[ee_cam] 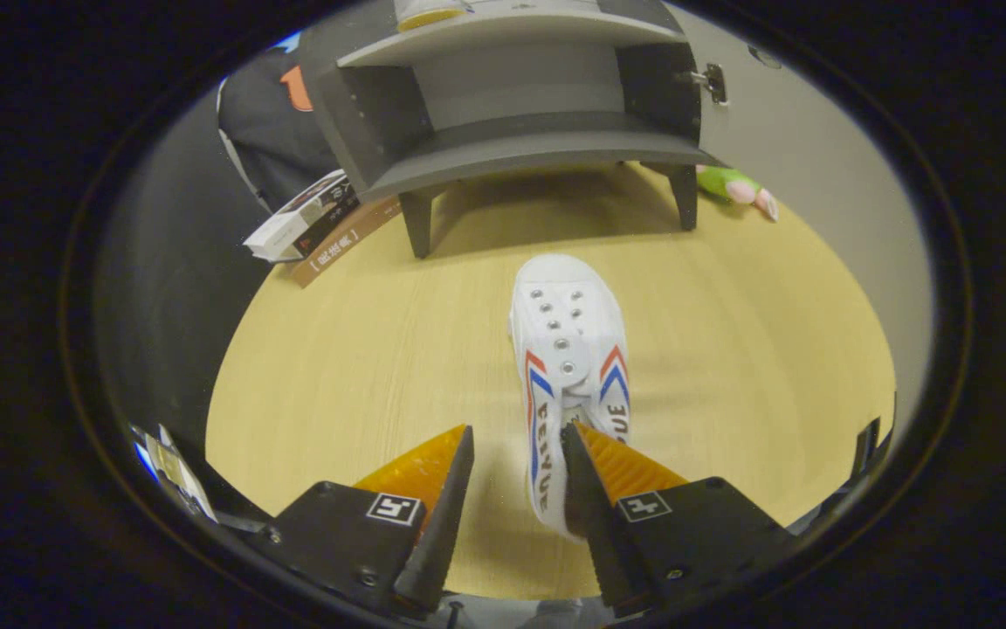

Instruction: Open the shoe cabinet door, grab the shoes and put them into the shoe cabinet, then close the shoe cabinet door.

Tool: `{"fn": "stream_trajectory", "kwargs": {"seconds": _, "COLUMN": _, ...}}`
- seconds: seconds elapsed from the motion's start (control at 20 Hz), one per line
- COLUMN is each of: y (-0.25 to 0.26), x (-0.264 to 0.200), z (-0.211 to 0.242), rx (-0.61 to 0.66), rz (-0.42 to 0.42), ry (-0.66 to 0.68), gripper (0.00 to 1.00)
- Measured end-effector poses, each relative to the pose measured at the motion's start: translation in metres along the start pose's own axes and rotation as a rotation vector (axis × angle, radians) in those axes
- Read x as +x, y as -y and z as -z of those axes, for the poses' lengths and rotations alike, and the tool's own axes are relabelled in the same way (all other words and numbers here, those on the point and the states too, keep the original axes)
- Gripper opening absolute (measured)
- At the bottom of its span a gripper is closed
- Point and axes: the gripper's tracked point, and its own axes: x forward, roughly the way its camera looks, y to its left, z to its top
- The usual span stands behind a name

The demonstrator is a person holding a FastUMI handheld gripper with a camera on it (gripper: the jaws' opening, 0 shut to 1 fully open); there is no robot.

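A white canvas shoe (568,336) with red and blue stripes lies on the wooden table (337,367), toe pointing toward the cabinet. My gripper (518,430) is open at its heel end. The right fingertip sits at the shoe's opening and the left fingertip stands apart, with bare table between it and the shoe's side. Beyond the shoe stands the dark grey shoe cabinet (512,131) on short legs, its front uncovered and its shelves showing. Its door (782,148) is swung open to the right, hinge visible. Another shoe (426,12) rests on an upper shelf.
A stack of books (311,223) lies left of the cabinet, by its front leg. A green and pink soft toy (734,185) lies on the table behind the cabinet's right leg. A person's dark sleeve (272,140) is behind the books.
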Motion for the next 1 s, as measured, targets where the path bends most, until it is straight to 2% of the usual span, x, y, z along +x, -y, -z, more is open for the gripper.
{"fn": "stream_trajectory", "kwargs": {"seconds": 0.1, "y": 0.006, "x": 0.013, "z": -0.003, "rx": -0.014, "rz": 0.041, "ry": -0.004, "gripper": 0.62}}
{"fn": "stream_trajectory", "kwargs": {"seconds": 0.25, "y": 0.013, "x": 0.027, "z": -0.013, "rx": -0.011, "rz": 0.094, "ry": 0.025, "gripper": 0.36}}
{"fn": "stream_trajectory", "kwargs": {"seconds": 0.4, "y": 0.018, "x": 0.028, "z": -0.015, "rx": -0.020, "rz": 0.159, "ry": 0.046, "gripper": 0.29}}
{"fn": "stream_trajectory", "kwargs": {"seconds": 0.6, "y": 0.016, "x": 0.025, "z": -0.016, "rx": -0.062, "rz": 0.101, "ry": 0.050, "gripper": 0.05}}
{"fn": "stream_trajectory", "kwargs": {"seconds": 1.0, "y": 0.004, "x": 0.007, "z": -0.012, "rx": -0.116, "rz": 0.027, "ry": 0.085, "gripper": 0.04}}
